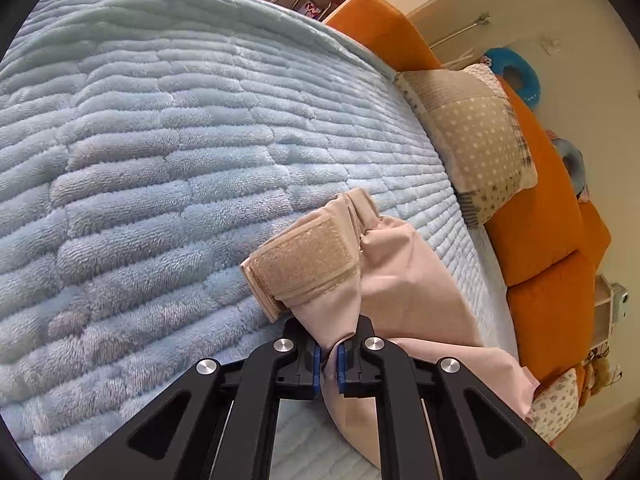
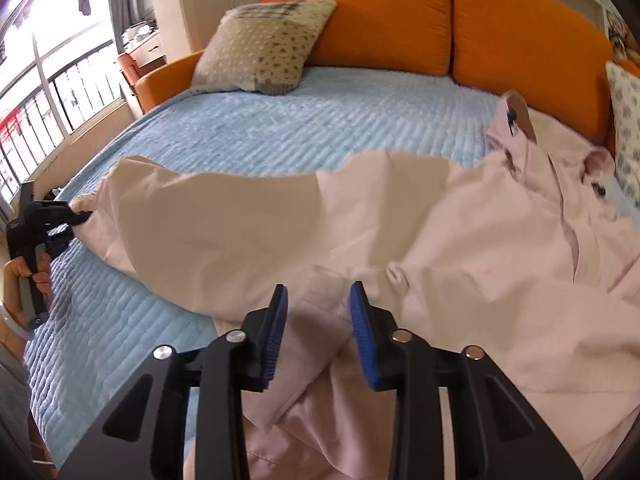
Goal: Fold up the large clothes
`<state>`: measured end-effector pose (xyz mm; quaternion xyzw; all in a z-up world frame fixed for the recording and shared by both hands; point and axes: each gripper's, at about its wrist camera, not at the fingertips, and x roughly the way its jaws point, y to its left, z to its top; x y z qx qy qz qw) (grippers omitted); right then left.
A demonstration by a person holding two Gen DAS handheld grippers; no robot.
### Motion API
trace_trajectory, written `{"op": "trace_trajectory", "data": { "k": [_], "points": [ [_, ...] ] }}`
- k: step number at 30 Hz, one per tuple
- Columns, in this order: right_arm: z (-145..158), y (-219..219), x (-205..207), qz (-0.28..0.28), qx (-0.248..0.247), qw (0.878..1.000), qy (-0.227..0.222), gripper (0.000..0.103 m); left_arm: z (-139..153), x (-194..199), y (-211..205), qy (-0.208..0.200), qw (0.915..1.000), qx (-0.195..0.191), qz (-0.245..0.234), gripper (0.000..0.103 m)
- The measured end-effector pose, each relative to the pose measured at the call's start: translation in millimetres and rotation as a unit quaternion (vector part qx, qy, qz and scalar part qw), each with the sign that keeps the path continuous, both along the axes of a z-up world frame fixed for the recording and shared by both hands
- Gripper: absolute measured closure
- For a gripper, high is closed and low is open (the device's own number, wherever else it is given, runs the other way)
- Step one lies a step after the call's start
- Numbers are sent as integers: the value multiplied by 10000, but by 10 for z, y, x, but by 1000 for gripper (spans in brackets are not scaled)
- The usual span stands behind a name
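The pink jacket (image 2: 360, 216) lay spread across the blue bedspread (image 2: 280, 128). The left gripper (image 1: 329, 364) pinched its sleeve near the Velcro cuff (image 1: 308, 260) at nine o'clock, likely anchoring that end; the right gripper (image 2: 318, 334) straddled a fabric ridge, pads not visibly pressing.

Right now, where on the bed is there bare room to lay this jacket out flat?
The blue quilt lies bare between the spotted pillow, the orange cushions and the pink jacket. The window-side strip past the cuff is bare too. It is crowded along the near edge, where the jacket lies bunched.
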<state>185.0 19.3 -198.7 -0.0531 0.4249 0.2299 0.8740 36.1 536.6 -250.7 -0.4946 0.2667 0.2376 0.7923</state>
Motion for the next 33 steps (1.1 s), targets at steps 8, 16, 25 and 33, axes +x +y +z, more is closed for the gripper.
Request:
{"op": "trace_trajectory", "data": {
  "k": [8, 16, 25, 33],
  "points": [
    [-258, -28, -154, -242, -132, 9996, 100, 73, 843, 19, -280, -311, 9970, 711, -44, 94],
    [-536, 39, -253, -572, -331, 9978, 1, 74, 1882, 536, -1278, -601, 9824, 1544, -858, 94],
    [-538, 188, -467, -546, -924, 9937, -313, 74, 2775, 1506, -3270, -701, 9387, 2385, -2391, 94],
    [-561, 277, -515, -509, -1189, 9904, -480, 74, 2710, 2071, -5266, -419, 8931, 2632, -3626, 94]
  ]
}}
